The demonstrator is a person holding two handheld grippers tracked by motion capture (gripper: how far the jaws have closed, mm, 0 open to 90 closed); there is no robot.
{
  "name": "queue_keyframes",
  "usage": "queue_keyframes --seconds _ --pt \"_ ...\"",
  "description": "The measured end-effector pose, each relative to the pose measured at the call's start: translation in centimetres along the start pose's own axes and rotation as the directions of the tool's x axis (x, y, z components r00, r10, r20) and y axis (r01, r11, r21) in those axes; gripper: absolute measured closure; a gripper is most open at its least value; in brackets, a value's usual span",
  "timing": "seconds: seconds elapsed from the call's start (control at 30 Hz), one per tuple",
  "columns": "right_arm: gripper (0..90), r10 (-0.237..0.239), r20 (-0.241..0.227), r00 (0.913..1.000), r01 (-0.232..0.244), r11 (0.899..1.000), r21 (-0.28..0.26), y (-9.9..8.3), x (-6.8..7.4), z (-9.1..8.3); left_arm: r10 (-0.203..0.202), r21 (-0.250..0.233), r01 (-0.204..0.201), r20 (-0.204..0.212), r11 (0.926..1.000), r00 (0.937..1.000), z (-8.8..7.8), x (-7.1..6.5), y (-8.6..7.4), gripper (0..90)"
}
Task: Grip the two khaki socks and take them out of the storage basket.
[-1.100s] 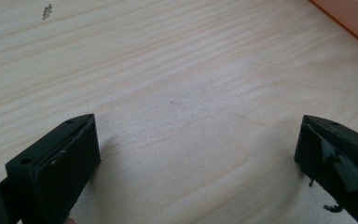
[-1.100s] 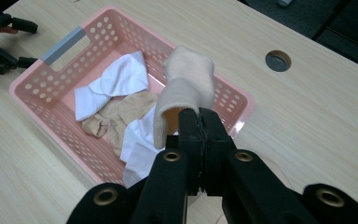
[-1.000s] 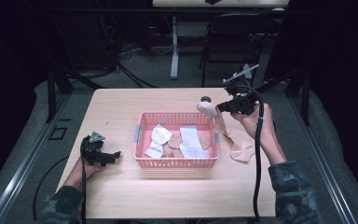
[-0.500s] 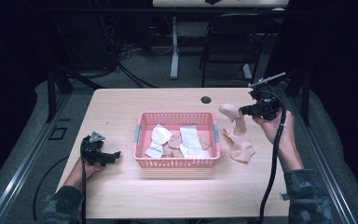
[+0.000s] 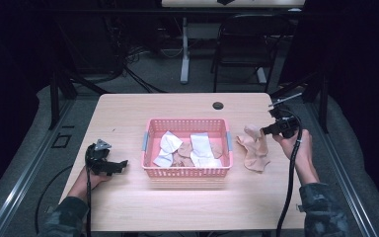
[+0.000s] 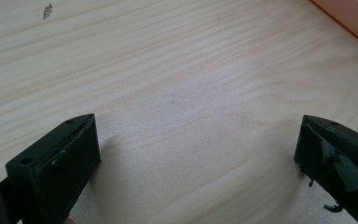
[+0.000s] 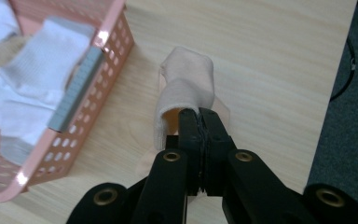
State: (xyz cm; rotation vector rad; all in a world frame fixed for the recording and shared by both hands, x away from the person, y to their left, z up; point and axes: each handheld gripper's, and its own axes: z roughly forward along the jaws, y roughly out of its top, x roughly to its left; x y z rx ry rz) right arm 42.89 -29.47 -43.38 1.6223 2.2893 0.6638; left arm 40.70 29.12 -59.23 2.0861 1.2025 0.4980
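Beige sock (image 7: 186, 88) pinched at its cuff by the right gripper (image 7: 199, 122), fingers clenched on the fabric, draping onto the tabletop (image 5: 128, 118) just right of the pink basket (image 5: 150, 129), apparently for sorting; left gripper (image 6: 196, 154) rests released, left of the basket.

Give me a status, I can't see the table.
Right tongs shut on beige sock, beside pink basket. Left tongs open, nothing between. Path clear.

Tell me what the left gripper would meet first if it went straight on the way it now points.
Probably the pink basket: the left gripper, jaws open, points across bare table toward its near-left corner, though it might just pass in front.
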Motion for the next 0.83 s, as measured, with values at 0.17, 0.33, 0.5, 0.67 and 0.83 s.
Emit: queue_keyframes --seconds 0.17,0.33,0.5,0.67,0.83 --pt "88.8 0.025 0.002 0.9997 -0.025 0.997 0.074 -1.1 -0.7 2.9 0.000 0.000 0.000 0.000 1.0000 1.0000 0.0 0.0 0.0 0.0" --pt "88.1 0.038 -0.013 0.9992 -0.036 0.994 0.107 -1.9 -1.0 4.1 0.000 0.000 0.000 0.000 1.0000 1.0000 0.0 0.0 0.0 0.0" --pt "58.1 0.041 -0.052 0.9978 -0.036 0.995 0.090 -2.6 -1.4 3.4 0.000 0.000 0.000 0.000 1.0000 1.0000 0.0 0.0 0.0 0.0" --pt "25.0 0.051 -0.073 0.9960 -0.048 0.998 0.047 -3.9 -1.8 2.1 0.000 0.000 0.000 0.000 1.0000 1.0000 0.0 0.0 0.0 0.0" --pt "13.5 0.072 -0.081 0.9941 -0.070 0.997 0.035 -4.8 -2.8 1.7 0.002 -0.001 -0.002 0.002 1.0000 1.0000 0.0 0.0 0.0 0.0"
